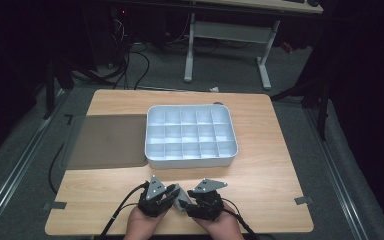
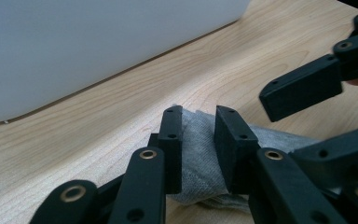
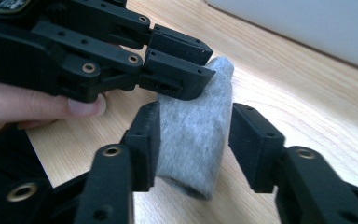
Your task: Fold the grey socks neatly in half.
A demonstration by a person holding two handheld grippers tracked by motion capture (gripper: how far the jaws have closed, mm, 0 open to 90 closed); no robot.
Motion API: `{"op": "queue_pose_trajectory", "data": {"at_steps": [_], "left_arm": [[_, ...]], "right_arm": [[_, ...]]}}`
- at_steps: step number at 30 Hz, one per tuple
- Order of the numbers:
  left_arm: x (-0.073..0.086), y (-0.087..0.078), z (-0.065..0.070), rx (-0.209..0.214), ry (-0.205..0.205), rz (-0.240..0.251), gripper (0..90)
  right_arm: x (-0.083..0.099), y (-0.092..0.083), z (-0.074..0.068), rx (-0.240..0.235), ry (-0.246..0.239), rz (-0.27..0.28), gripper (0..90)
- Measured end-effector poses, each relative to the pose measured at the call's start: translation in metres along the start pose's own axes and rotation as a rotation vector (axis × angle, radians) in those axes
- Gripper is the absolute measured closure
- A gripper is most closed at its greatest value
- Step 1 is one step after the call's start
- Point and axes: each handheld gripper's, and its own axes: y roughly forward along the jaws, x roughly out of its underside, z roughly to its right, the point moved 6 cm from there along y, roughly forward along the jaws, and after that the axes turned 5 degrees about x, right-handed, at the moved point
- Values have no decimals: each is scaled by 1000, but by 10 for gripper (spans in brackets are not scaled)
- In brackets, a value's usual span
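- While both hands meet just below the white compartment tray (image 1: 190,134), the grey sock (image 1: 181,196) lies between them on the counter (image 1: 260,170).
- Left gripper (image 2: 199,135) fingers pinch the sock (image 2: 199,154).
- Right gripper (image 3: 193,140) fingers stand apart around the sock (image 3: 193,140), one side clear.

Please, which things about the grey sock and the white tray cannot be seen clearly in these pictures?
- Grey sock: its far end in the right gripper view, covered by the left claw.
- Sock's size and shape in the high view: too small, between both claws.
- White tray: cut off by the left gripper view's edge; compartments hidden.
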Motion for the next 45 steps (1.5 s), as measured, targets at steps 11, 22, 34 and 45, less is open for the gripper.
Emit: {"op": "queue_pose_trajectory", "data": {"at_steps": [11,22,34,45], "left_arm": [[1,-5,-7,14,-76,11,632],[-7,-39,-24,1,-137,82,570],[-10,-56,-34,-101,-28,104,544],[-1,-57,-51,-186,15,55,483]], "right_arm": [[3,17,2,-42,52,-124,466],[2,23,-8,-86,-19,-156,612],[-3,20,-11,-62,-120,-158,684],[-6,4,4,-23,-144,-169,697]]}}
